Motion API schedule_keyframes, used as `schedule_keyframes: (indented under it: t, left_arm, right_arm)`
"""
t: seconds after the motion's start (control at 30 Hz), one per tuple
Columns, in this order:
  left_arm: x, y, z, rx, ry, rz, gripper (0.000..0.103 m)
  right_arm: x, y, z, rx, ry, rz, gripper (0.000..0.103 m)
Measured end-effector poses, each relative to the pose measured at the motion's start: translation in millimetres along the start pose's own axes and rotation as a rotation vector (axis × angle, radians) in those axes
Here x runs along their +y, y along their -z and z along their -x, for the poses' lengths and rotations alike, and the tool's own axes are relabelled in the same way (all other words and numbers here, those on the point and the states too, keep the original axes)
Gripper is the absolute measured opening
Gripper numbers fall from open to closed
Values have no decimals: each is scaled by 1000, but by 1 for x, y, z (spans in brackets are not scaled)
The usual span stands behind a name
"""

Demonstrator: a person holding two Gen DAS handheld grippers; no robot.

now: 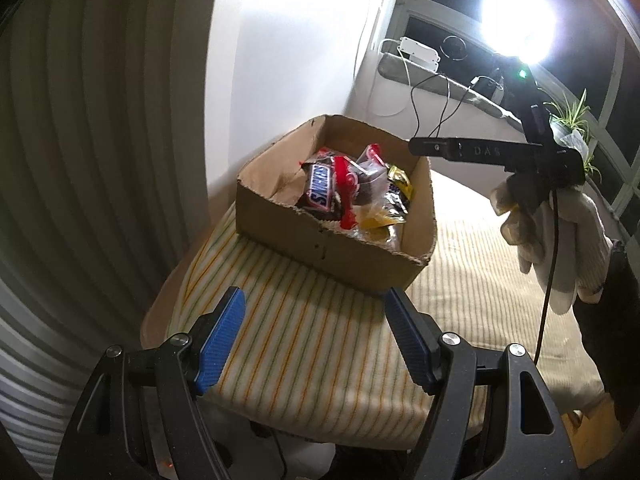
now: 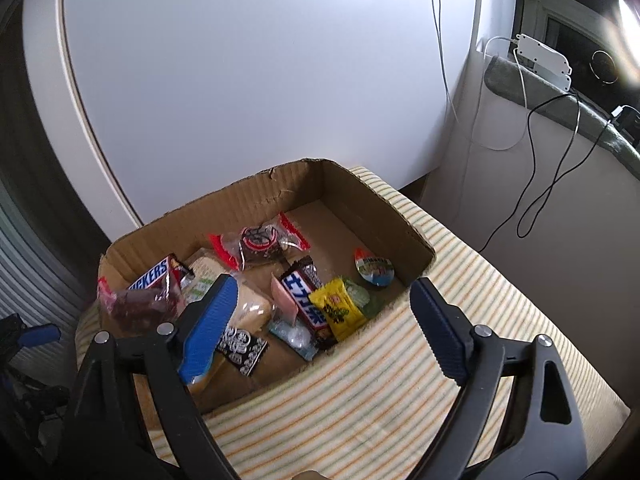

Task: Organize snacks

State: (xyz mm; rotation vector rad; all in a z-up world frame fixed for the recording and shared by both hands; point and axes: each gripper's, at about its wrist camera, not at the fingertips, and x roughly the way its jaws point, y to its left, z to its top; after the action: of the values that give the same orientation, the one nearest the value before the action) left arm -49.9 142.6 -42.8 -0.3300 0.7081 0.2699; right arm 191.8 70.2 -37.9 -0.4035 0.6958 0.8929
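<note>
With both tongs spread wide and holding nothing, I'm looking down at the box [image 2: 372,204] on the striped cloth [image 2: 460,292]. My right tongs [image 2: 320,320] hang over its near rim, snacks just ahead of the tips: a Snickers [image 2: 150,276] beyond the left pad, a yellow packet [image 2: 338,310] between the fingers, a red-ended sweet [image 2: 260,240] further in. My left tongs [image 1: 314,320] sit back over bare cloth, with the box [image 1: 320,244] ahead of them and apart from the tips.
</note>
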Motion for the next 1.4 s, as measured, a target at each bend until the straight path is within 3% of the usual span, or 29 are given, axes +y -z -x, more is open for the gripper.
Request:
schedule_keyframes:
  t: [0.57, 0.67, 0.77, 0.83, 1.4]
  left_arm:
    - [-30, -7, 31, -87, -31, -55, 72]
    - [-34, -8, 36, -104, -42, -61, 72]
    - [-37, -9, 40, -116, -48, -67, 81]
    - [-40, -11, 42, -127, -52, -74, 82]
    - [-60, -23, 31, -131, -38, -88, 82]
  right_arm:
    - [-1, 47, 91, -93, 45, -58, 90]
    - [-1, 58, 108, -118, 72, -67, 102]
    - [1, 73, 127, -166, 119, -73, 103]
    - [1, 81, 134, -178, 140, -76, 103]
    - [-1, 130, 164, -157, 232, -238, 103]
